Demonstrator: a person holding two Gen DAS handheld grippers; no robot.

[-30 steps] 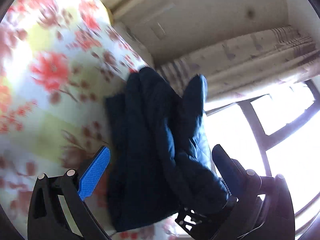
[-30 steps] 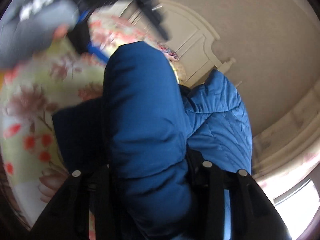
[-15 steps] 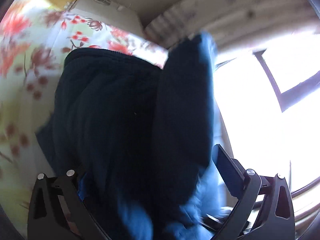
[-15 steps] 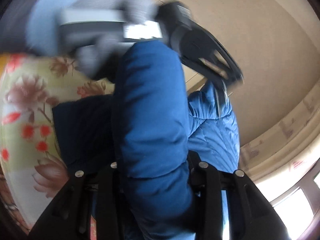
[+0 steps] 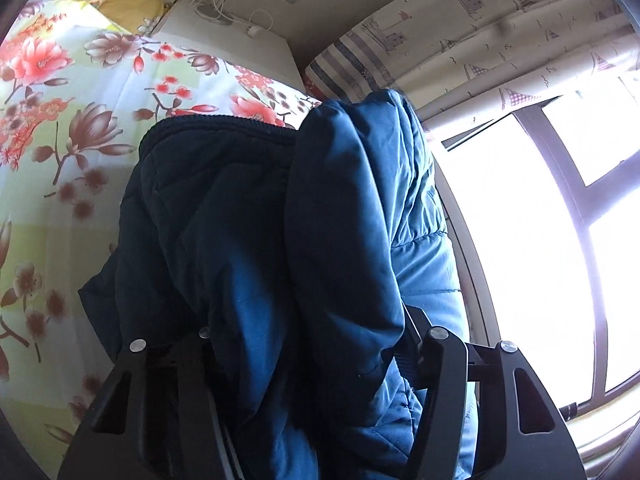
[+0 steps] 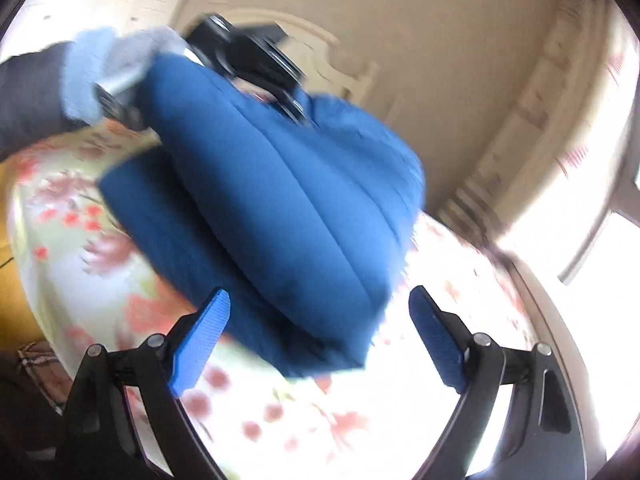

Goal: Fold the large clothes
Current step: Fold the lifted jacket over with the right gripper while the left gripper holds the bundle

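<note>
I am pinching a thick bundle of the blue padded jacket (image 5: pixel 320 240) in my left tool (image 5: pixel 308 344), its fingers pressed into the bulky layers so the folded part is not springing apart. My right tool (image 6: pixel 320 332) is hanging spread wide with nothing between its blue pads (image 6: pixel 200 332), just short of the jacket's near edge, probably freeing itself for a fresh grip. The jacket is lying on the floral bedsheet (image 5: pixel 80 140), partly doubled over. The right view is blurring, so finer detail is escaping me.
</note>
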